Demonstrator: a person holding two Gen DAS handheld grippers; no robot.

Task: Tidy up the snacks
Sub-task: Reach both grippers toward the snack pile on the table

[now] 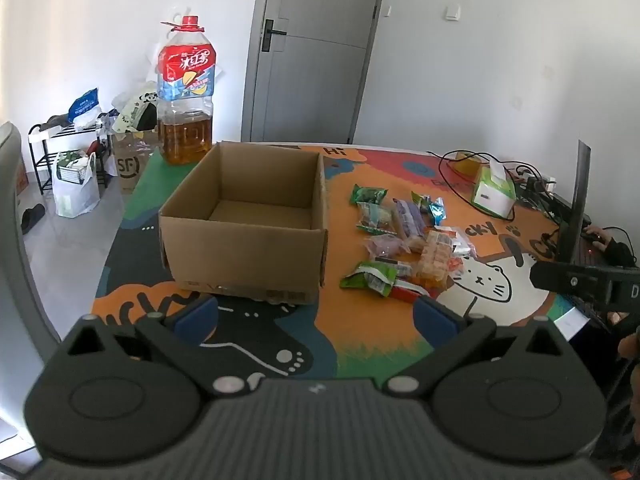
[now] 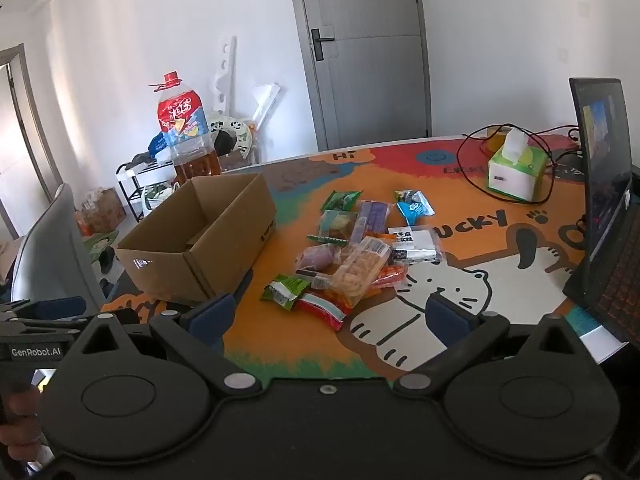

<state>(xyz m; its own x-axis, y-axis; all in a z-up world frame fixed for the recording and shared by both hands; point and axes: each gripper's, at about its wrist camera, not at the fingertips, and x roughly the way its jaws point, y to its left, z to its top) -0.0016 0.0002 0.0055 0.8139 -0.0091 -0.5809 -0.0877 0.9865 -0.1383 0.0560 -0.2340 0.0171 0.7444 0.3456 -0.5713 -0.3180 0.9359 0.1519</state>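
Readable text: "GenRobot.AI" on the black gripper body (image 2: 36,353) at near left, right wrist view. "SF" on a brown carton (image 1: 129,168) on the floor, far left. Table mat (image 2: 500,248) prints "Hi" at the far edge and "LUCKY" toward the right. Bottle label (image 1: 185,65) characters unclear.
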